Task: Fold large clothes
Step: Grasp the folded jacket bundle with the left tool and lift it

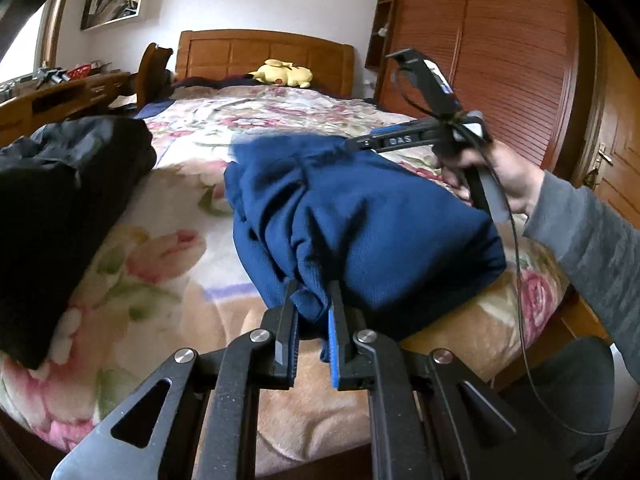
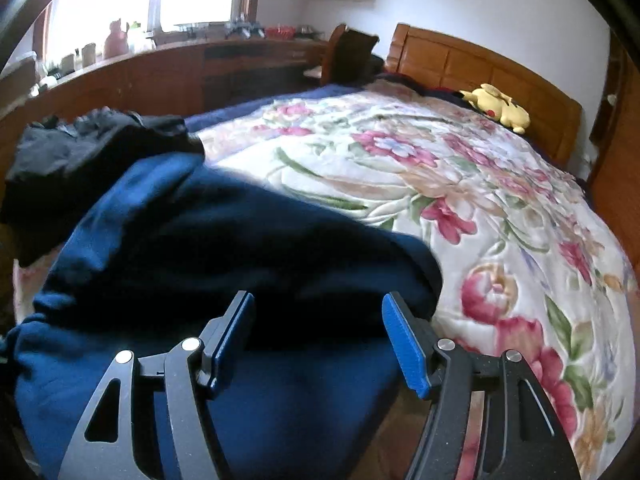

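On the near edge of the bed [image 1: 188, 208], covered by a floral blanket [image 2: 400, 168], a navy blue garment [image 1: 360, 216] is seen bunched into a rounded heap. The left gripper [image 1: 314, 300] is clenched on a fold of the garment's near edge; a pinch of blue fabric is squeezed between its pads, with a little cloth hanging below them. In the left wrist view the right gripper [image 1: 352, 143] is seen at the far top of the heap, carried by a hand [image 1: 504, 184] in a grey sleeve [image 1: 592, 236], with a black cable [image 1: 516, 272] trailing down from it. Whether its tips touch the cloth cannot be told there, since that part is blurred. In the right wrist view the right gripper [image 2: 318, 308] is seen with its jaws spread wide over the garment [image 2: 208, 256], the blue pads [image 2: 406, 344] apart and nothing pinched between them. A black garment [image 1: 64, 208] is piled just beside the blue one, to its left. A yellow plush toy [image 2: 500, 110] is laid at the wooden headboard [image 1: 264, 56], well apart from the clothes. A wooden wardrobe [image 1: 480, 40] is seen at the right of the left wrist view.
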A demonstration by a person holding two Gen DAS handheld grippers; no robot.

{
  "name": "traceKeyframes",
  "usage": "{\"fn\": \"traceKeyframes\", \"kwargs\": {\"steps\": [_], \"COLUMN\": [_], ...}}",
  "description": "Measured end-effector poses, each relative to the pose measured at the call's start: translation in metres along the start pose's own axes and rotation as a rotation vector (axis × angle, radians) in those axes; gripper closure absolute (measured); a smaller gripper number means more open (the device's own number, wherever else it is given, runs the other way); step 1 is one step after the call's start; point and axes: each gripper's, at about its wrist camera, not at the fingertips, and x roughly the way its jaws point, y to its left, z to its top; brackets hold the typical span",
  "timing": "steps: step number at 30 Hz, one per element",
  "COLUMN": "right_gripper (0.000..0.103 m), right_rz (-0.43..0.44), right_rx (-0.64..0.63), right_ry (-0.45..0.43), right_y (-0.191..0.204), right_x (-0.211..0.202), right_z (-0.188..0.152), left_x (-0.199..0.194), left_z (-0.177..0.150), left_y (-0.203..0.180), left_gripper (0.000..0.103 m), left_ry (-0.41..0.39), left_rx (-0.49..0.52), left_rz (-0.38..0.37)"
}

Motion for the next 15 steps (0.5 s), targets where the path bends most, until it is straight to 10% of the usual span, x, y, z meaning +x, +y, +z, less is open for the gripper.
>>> {"fn": "traceKeyframes", "kwargs": {"steps": [15], "right_gripper": [0.032], "right_rz": [0.018], "right_rx": [0.259], "right_ry": [0.060], "right_y": [-0.050], "right_x": [0.016], "right_z": [-0.017], "left_x": [-0.019], "left_z": [-0.014], "left_y": [0.014], "left_gripper": [0.061], "left_ry": [-0.009], "left_rx": [-0.026], "left_rz": [0.062]}}
